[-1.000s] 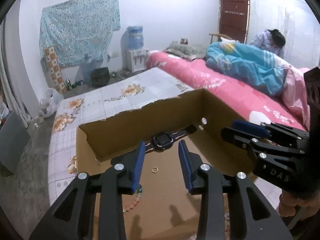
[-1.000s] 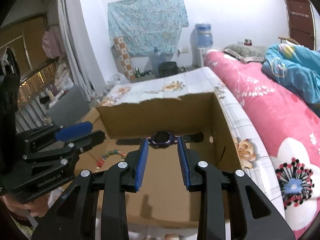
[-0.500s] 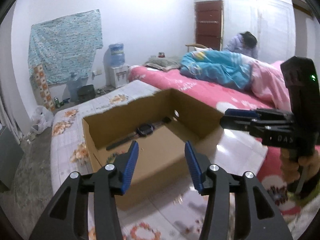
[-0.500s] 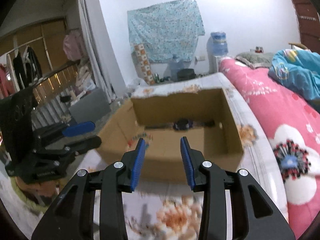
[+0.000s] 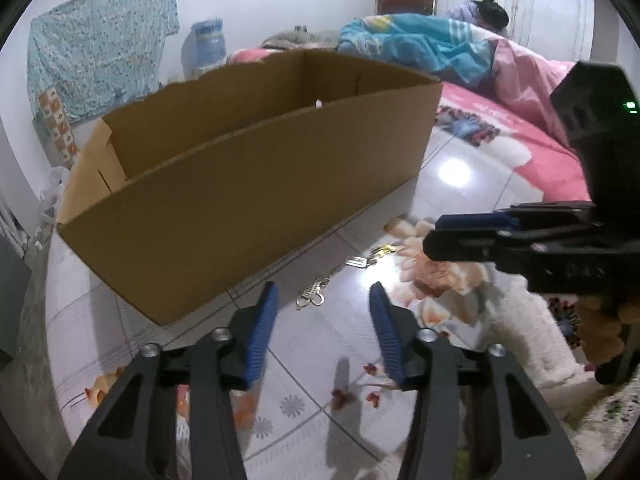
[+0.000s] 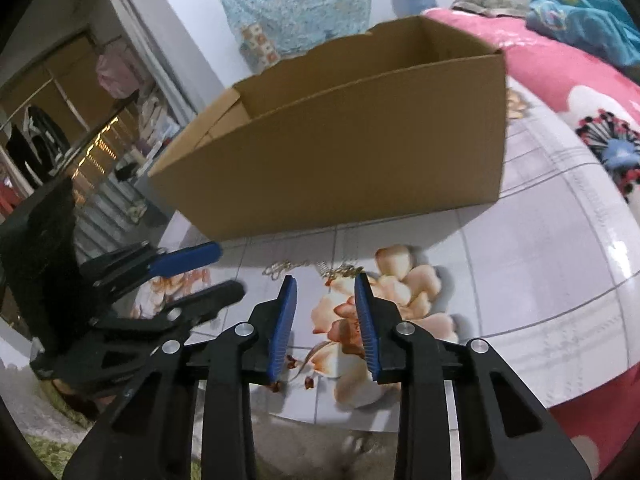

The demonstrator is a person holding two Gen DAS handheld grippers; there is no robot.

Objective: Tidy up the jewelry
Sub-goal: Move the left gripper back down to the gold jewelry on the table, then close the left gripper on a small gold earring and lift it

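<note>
Two hand-held grippers, left [image 5: 322, 300] closing empty, right [image 6: 325, 292] narrowing empty, over chain [image 5: 316, 294] lying lengthwise along box [image 5: 248, 184] front on tabletop [image 5: 352, 344], just ahead of left.

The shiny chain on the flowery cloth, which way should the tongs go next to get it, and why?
Probably ease the left tongs a little forward and down over the chain. It lies loose on the cloth just ahead of their tips, outside the box. The jaws are closing with nothing between them yet, so they likely need to stay apart until they straddle the clasp end.
</note>
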